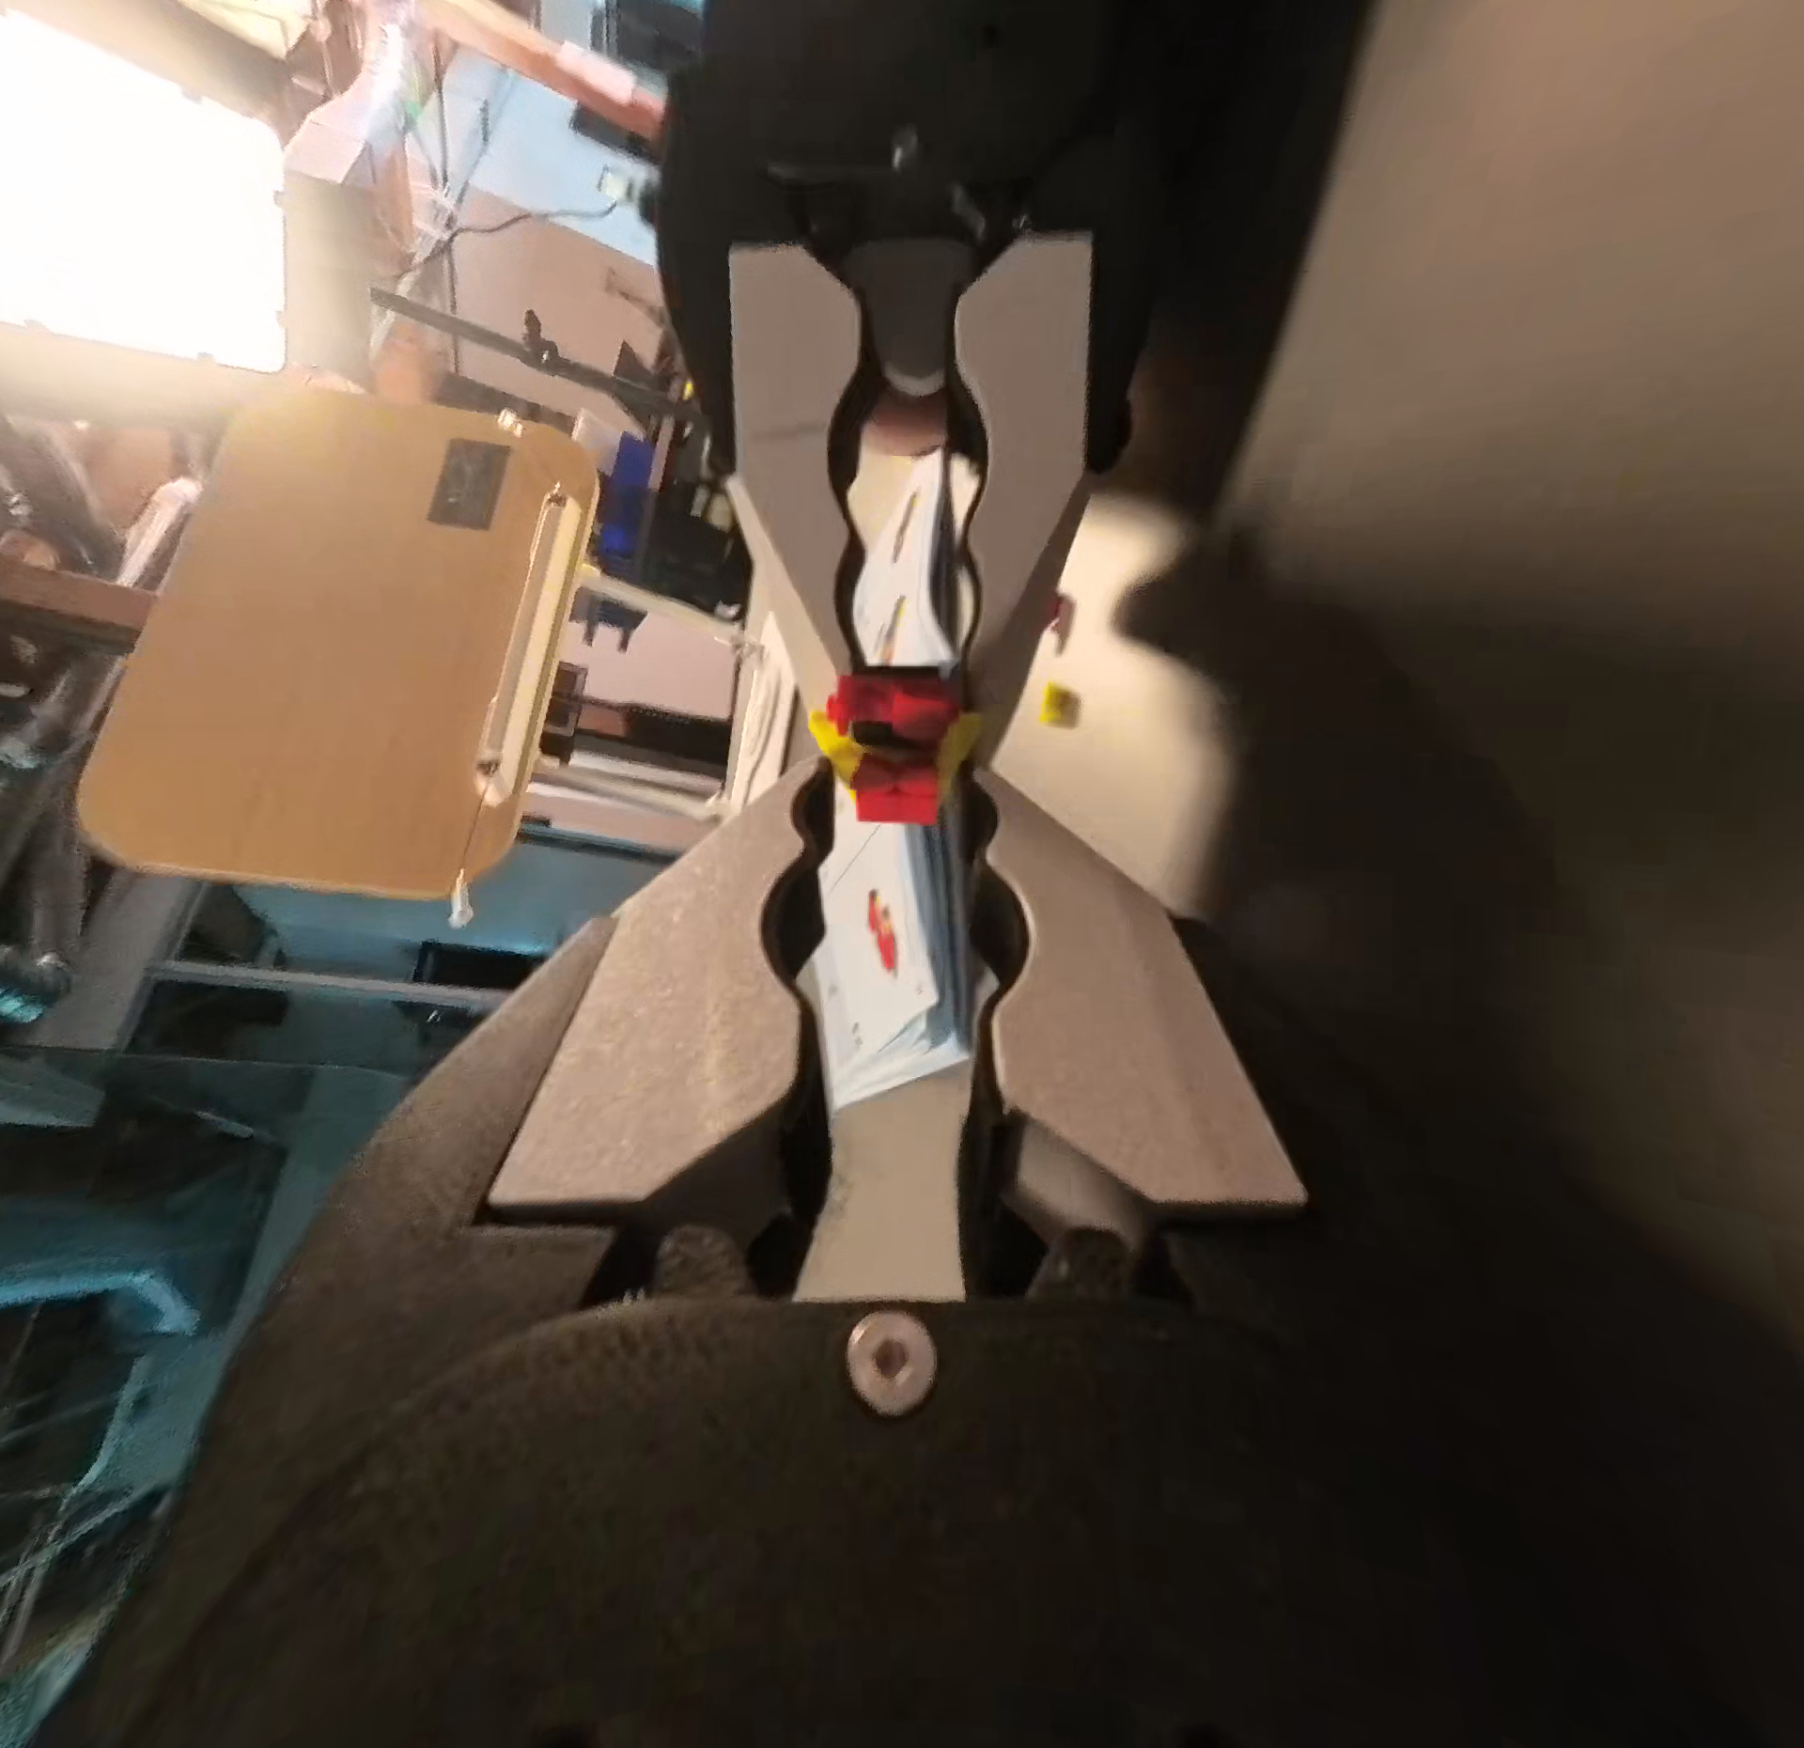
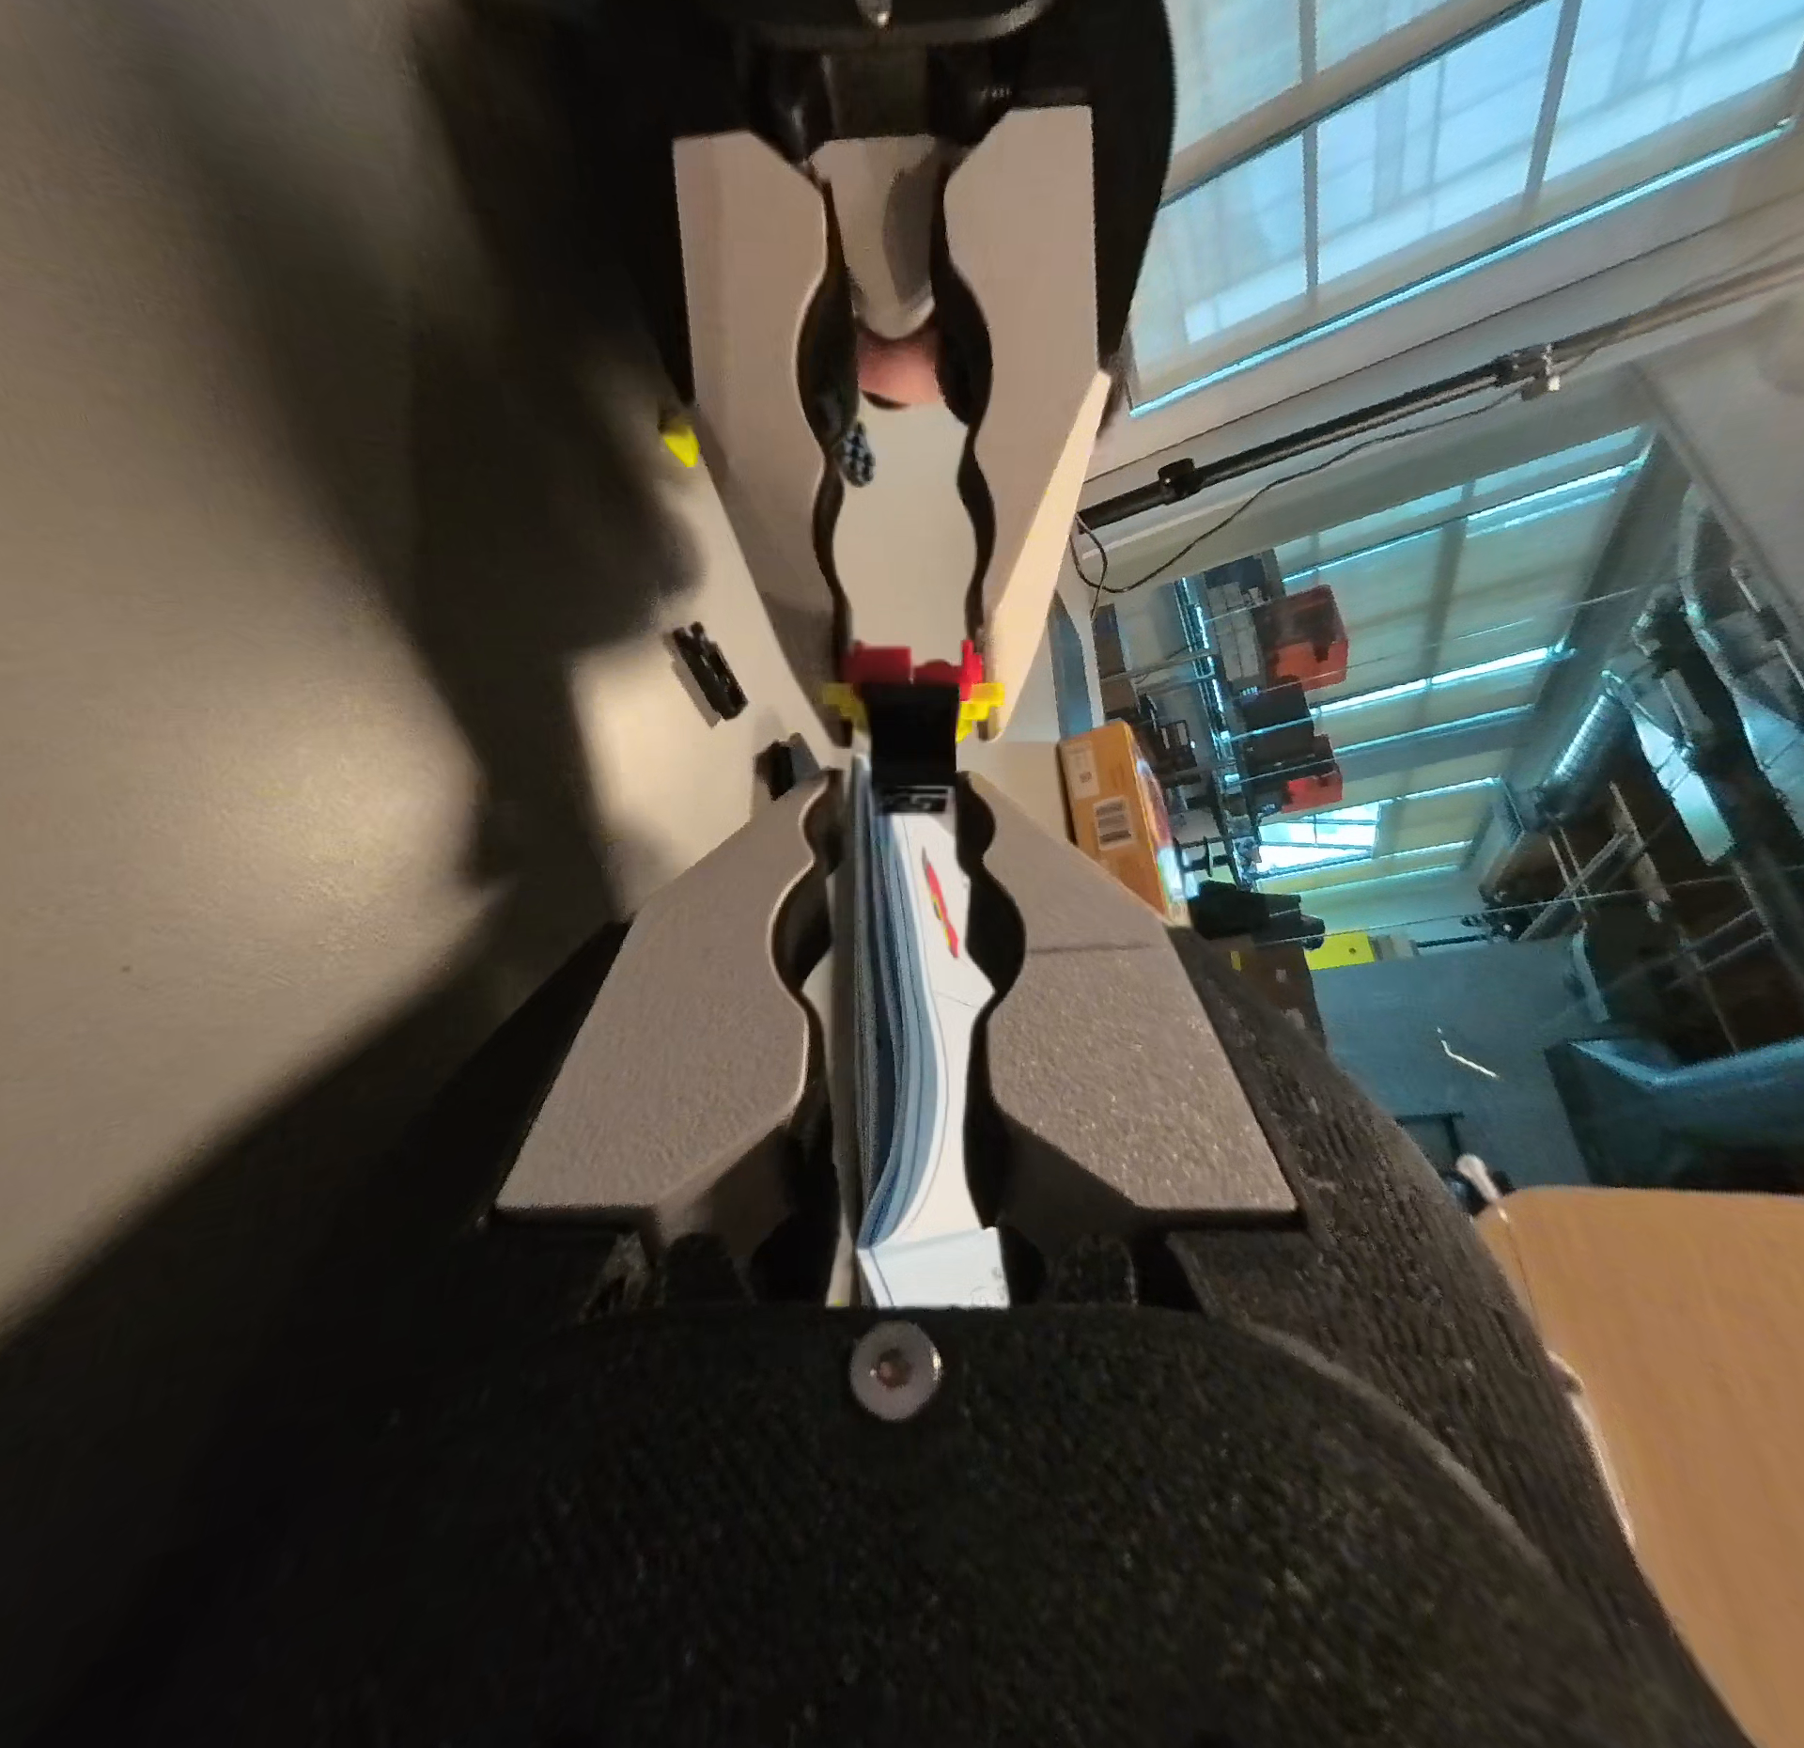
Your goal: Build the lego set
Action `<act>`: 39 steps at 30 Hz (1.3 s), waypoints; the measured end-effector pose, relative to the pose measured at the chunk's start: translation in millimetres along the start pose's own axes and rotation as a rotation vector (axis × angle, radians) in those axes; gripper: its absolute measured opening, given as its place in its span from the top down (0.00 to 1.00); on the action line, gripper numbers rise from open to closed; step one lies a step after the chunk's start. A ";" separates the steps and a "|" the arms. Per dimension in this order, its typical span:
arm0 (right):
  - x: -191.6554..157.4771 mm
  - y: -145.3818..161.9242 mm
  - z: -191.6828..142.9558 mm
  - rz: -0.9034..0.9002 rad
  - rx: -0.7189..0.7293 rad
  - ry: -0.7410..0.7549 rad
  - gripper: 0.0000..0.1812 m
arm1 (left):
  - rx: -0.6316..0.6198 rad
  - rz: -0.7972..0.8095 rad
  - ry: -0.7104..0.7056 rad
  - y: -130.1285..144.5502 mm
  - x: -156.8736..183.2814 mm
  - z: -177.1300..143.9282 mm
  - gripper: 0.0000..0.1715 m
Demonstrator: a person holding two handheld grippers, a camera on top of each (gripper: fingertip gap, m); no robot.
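Note:
A small lego assembly (image 1: 893, 744) of red, black and yellow pieces is held in the air between my two grippers, which meet tip to tip. My left gripper (image 1: 898, 783) is shut on its red end. My right gripper (image 2: 903, 783) is shut on the black part (image 2: 908, 730) of the same assembly (image 2: 913, 676). In the left wrist view the right gripper (image 1: 903, 671) comes in from the top. In the right wrist view the left gripper (image 2: 908, 647) does the same. Yellow pieces (image 2: 981, 700) stick out at both sides.
The instruction booklet (image 1: 879, 920) lies on the white table (image 1: 1464, 432) behind the grippers. Loose pieces lie on the table: a yellow one (image 2: 680, 444), black ones (image 2: 710, 671) and a blue studded one (image 2: 857, 451). A wooden chair (image 1: 322, 647) stands beyond the table edge. Both grippers' tips are close together, under 4 cm apart.

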State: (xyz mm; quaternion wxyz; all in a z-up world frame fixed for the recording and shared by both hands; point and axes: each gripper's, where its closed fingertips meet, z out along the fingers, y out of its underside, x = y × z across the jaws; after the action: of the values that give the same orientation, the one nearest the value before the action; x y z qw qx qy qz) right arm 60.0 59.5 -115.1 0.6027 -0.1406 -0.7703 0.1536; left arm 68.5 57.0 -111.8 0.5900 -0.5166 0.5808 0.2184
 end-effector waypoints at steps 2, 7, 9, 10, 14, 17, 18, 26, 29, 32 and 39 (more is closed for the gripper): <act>0.2 7.7 -6.9 0.085 -0.023 -0.040 0.85 | -0.041 0.021 -0.027 8.7 -4.6 0.5 0.86; -17.3 27.0 -21.2 0.564 -0.135 -0.296 0.88 | -0.081 0.082 -0.009 23.3 0.6 0.1 0.86; -21.6 29.0 -23.3 0.708 -0.179 -0.327 0.88 | -0.092 0.110 0.002 26.1 4.1 -0.1 0.86; -22.7 28.6 -24.0 0.750 -0.196 -0.323 0.88 | -0.097 0.123 0.006 27.2 5.2 -0.3 0.86; -28.3 30.6 -25.2 0.810 -0.280 -0.267 0.90 | -0.106 0.129 0.014 29.0 7.3 -0.5 0.86; -31.1 39.1 -26.2 0.797 -0.359 -0.226 0.91 | -0.131 0.126 0.006 32.1 5.9 0.3 0.86; -29.9 44.1 -27.4 0.789 -0.391 -0.201 0.92 | -0.145 0.127 0.000 33.7 5.0 0.7 0.86; -23.9 47.7 -34.3 1.009 -0.525 0.010 0.94 | -0.316 0.275 -0.107 42.5 -7.6 1.6 0.86; -23.0 34.8 -29.8 1.047 -0.511 0.018 0.94 | -0.340 0.325 -0.107 39.0 -4.2 3.2 0.86; -25.7 35.9 -25.2 1.042 -0.538 0.009 0.93 | -0.329 0.325 -0.096 35.9 -1.4 3.5 0.86; -30.2 45.4 -22.2 1.026 -0.596 0.004 0.92 | -0.341 0.321 -0.087 38.7 -0.3 3.1 0.86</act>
State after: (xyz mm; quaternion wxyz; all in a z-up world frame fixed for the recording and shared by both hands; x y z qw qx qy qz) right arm 90.1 90.4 -155.2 0.3876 -0.6585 -0.6126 0.2019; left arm 36.6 74.2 -126.0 0.4764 -0.4999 0.5842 0.4264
